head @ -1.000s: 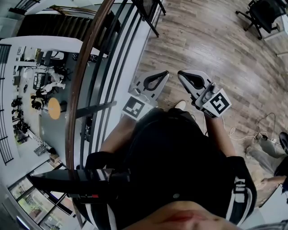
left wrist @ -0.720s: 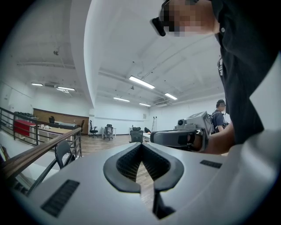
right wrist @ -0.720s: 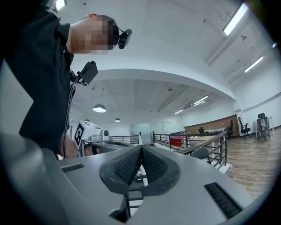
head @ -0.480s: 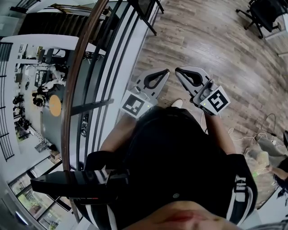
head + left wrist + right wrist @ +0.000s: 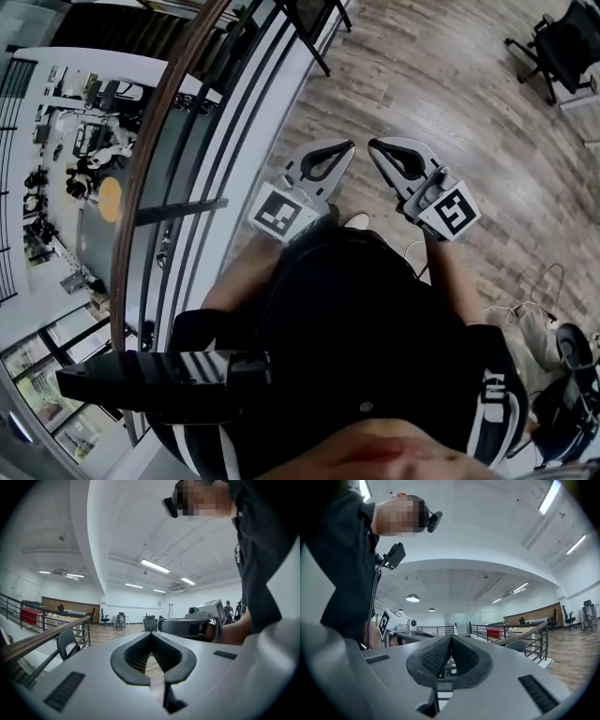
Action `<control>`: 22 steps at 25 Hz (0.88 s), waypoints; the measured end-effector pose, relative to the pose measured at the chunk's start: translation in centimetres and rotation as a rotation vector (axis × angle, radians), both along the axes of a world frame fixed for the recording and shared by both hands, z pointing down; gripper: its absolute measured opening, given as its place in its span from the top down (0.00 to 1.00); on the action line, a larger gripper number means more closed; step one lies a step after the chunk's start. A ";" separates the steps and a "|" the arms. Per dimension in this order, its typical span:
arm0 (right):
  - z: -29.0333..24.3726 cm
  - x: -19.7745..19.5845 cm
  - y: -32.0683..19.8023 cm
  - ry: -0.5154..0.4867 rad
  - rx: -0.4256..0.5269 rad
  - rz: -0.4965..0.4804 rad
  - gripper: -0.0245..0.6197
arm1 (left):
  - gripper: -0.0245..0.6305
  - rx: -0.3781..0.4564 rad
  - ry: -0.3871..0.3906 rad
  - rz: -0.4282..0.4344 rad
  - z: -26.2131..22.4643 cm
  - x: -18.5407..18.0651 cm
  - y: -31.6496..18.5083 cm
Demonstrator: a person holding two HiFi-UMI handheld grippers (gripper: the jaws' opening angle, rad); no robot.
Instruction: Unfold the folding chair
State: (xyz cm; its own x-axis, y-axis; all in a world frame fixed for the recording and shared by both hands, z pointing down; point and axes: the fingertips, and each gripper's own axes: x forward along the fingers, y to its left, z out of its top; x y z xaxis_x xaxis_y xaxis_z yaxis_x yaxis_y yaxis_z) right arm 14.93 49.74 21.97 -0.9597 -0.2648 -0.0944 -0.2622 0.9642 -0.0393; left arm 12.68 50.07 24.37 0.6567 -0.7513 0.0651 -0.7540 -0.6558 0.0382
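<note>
Left gripper (image 5: 345, 150), right gripper (image 5: 377, 150): both clenched, empty. Chair (image 5: 67, 641) by railing (image 5: 44, 637), well apart; jaws should part before meeting its frame.

A large open office on an upper floor is shown. A wooden plank floor (image 5: 450, 84), a wheeled office chair (image 5: 562, 42) and desks (image 5: 61, 617) are seen under long ceiling strip lights (image 5: 154, 566). Beyond a railing (image 5: 142, 159), a lower hall (image 5: 84, 178) is seen below.

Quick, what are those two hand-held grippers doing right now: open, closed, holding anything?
Left hand-held gripper: closed, holding nothing.
Right hand-held gripper: closed, holding nothing.
</note>
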 end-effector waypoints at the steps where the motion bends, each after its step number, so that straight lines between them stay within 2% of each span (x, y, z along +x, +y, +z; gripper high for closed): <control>1: 0.0 -0.2 -0.4 0.000 0.001 -0.010 0.95 | 0.96 -0.006 -0.008 -0.010 0.3 -0.3 -0.4; 4: 0.4 -1.4 -1.8 0.008 0.003 -0.031 0.95 | 0.96 -0.018 -0.005 -0.040 0.9 -1.4 -1.9; 8: 1.0 -3.5 -4.7 0.032 0.024 -0.058 0.95 | 0.96 0.019 0.019 -0.060 0.9 -3.2 -5.1; 16: 0.6 -9.9 -13.2 0.068 -0.005 -0.101 0.95 | 0.96 0.056 0.039 -0.110 0.4 -10.2 -13.4; 22: 1.4 -14.4 -18.3 0.052 -0.038 -0.110 0.95 | 0.96 0.040 0.065 -0.139 1.1 -15.0 -18.7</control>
State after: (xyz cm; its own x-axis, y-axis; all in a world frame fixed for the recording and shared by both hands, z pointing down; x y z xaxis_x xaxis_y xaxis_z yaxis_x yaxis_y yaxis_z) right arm 0.53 31.46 23.34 -0.9865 -0.1599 -0.0359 -0.1573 0.9853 -0.0659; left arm -2.33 31.40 25.48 0.5482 -0.8363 -0.0063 -0.8343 -0.5474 0.0656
